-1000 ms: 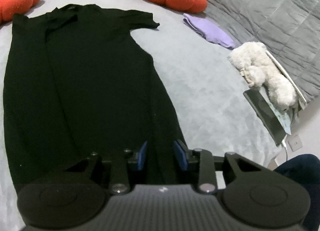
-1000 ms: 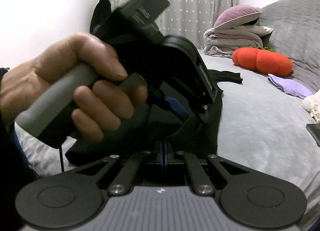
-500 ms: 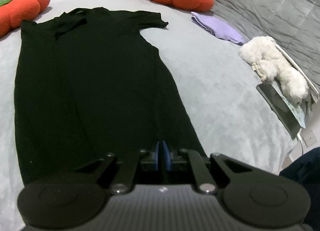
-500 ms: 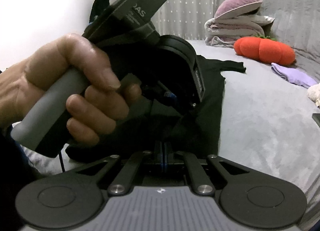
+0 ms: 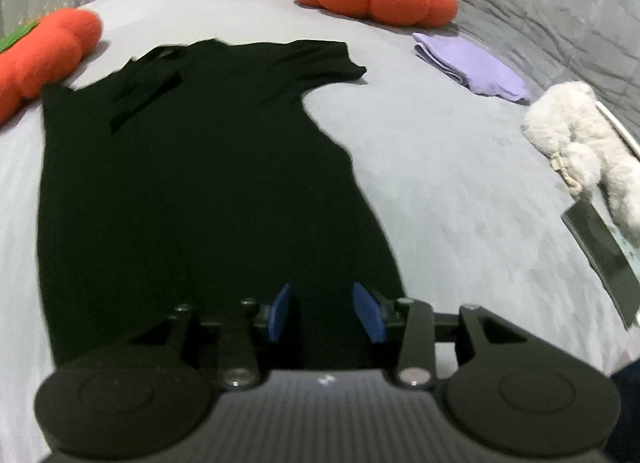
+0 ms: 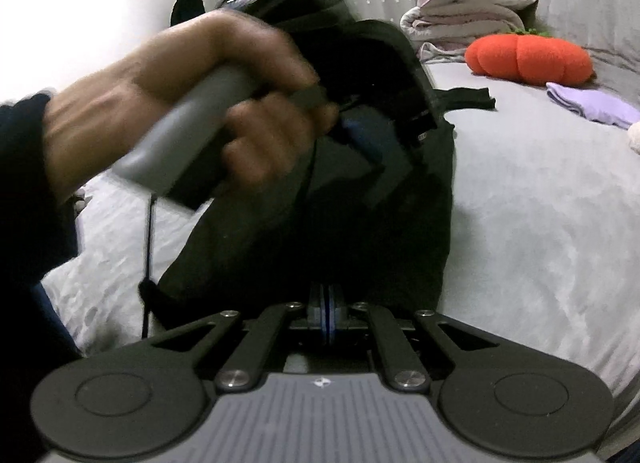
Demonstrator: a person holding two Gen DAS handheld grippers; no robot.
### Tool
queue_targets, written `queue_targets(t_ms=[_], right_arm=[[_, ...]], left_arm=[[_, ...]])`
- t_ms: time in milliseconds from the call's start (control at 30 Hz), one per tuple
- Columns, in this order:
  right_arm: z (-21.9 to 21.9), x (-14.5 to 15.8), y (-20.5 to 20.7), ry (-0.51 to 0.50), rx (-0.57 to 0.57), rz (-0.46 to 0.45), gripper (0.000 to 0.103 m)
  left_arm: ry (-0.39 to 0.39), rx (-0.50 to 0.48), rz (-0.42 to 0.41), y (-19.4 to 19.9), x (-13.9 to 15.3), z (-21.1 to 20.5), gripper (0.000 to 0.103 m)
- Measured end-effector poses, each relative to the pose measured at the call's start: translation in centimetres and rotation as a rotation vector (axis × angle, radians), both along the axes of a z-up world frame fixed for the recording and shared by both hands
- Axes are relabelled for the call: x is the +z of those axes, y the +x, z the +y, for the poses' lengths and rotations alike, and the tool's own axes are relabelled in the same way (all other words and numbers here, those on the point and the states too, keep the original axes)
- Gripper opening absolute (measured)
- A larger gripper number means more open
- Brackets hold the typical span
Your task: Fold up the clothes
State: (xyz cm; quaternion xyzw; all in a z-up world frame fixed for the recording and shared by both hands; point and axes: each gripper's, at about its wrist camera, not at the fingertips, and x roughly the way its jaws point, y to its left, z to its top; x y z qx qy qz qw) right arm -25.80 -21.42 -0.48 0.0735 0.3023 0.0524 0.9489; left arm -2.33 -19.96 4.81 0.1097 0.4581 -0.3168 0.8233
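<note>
Reopened since 0.5 s ago: left gripper [image 5: 325,311], blue pads parted over matte black dress [image 5: 192,183] hem; right gripper [image 6: 328,313] clamps hem edge; grey bed [image 5: 440,167] beside lies bare.

The black short-sleeved dress [image 5: 192,167] lies flat and spread lengthwise on the grey bed cover [image 5: 460,191]. Its neckline and sleeves point toward the far end. The hem lies at the near edge.

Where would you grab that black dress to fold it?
Probably at the hem of the black dress, coming in low from the near edge of the bed. It lies flat with the hem nearest; the left gripper is open over its right corner, and the right gripper looks shut at that edge.
</note>
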Motion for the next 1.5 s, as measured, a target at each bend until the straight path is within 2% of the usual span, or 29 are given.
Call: queue_targets(t_ms=[267,367,500,967,1500], right_arm=[[-1.5,-0.2,0.6,0.08,-0.007,0.03,0.005],[-1.8,-0.1,0.7,0.107,-0.007,0.042,0.005],[-2.4,-0.2,1.0,0.142,-0.005,0.055,0.005],[-3.4,-0.5,1.3,0.245,-0.01,0.098,0.005],[-3.3,-1.1,2.5,0.306,-0.013,0.127,0.005]], left_arm=[[0.143,-0.054,-0.118,5.0,0.9,-8.6,0.044],[0.239,-0.056,-0.179,6.7,0.0,-11.4,0.044],[0.324,-0.068,-0.234,8.0,-1.6,-13.8,0.044],[0.337,-0.087,-0.257,12.4,-2.6,-16.3,0.045],[0.357,-0.095,-0.323,16.1,-3.2,-21.4,0.044]])
